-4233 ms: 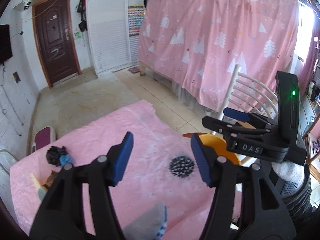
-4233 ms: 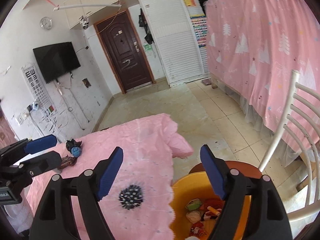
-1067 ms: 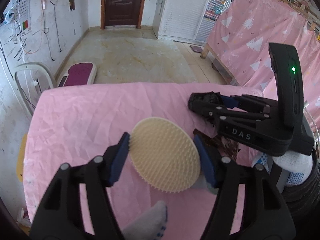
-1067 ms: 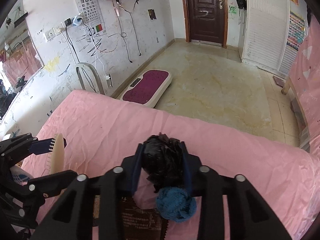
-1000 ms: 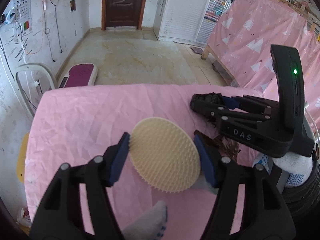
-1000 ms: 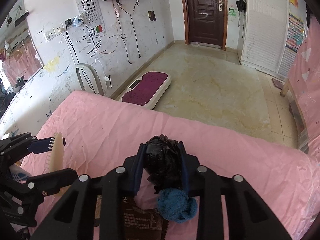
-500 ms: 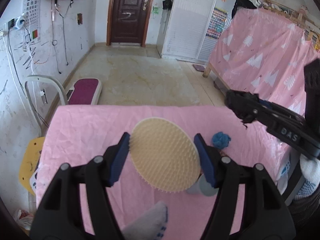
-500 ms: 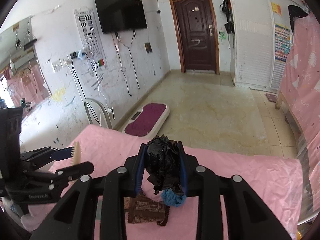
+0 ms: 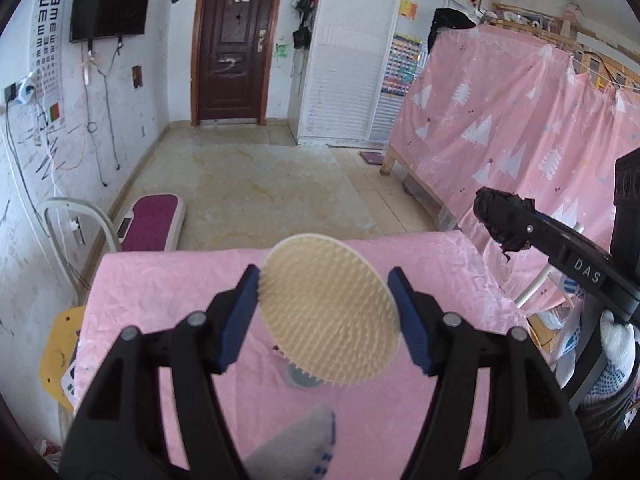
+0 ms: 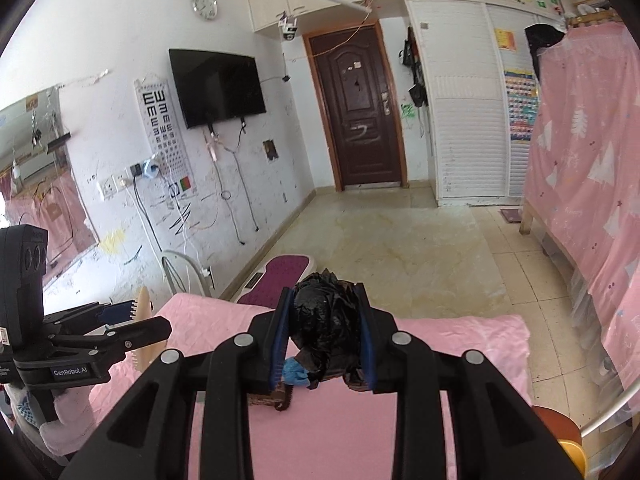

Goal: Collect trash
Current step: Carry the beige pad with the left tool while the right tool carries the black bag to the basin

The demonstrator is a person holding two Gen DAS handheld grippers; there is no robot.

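A: What is each hand carrying?

B: The left gripper [image 9: 326, 314] has its jaws pinching a round cream bristle brush [image 9: 330, 308] by its rim, tilted up between the pads. The right gripper [image 10: 326, 334] has its jaws pressed in on a crumpled black plastic bag [image 10: 328, 320].

A: Where could it fail?

B: The brush is held only at two points on its edge, so I'd judge a quick swing could let it pivot or slip out onto the pink-covered surface [image 9: 168, 280] below the jaws.

A: And the bag?

B: It is soft. A loose flap hangs under the jaws, just above the blue crumpled scrap [image 10: 295, 372] and the brown wrapper [image 10: 268, 398] lying there. It might snag one and drag it off the edge.

A: The bin?

B: Only an orange rim [image 10: 574, 454] shows, low and right of the right jaws; a hurried drop may miss.
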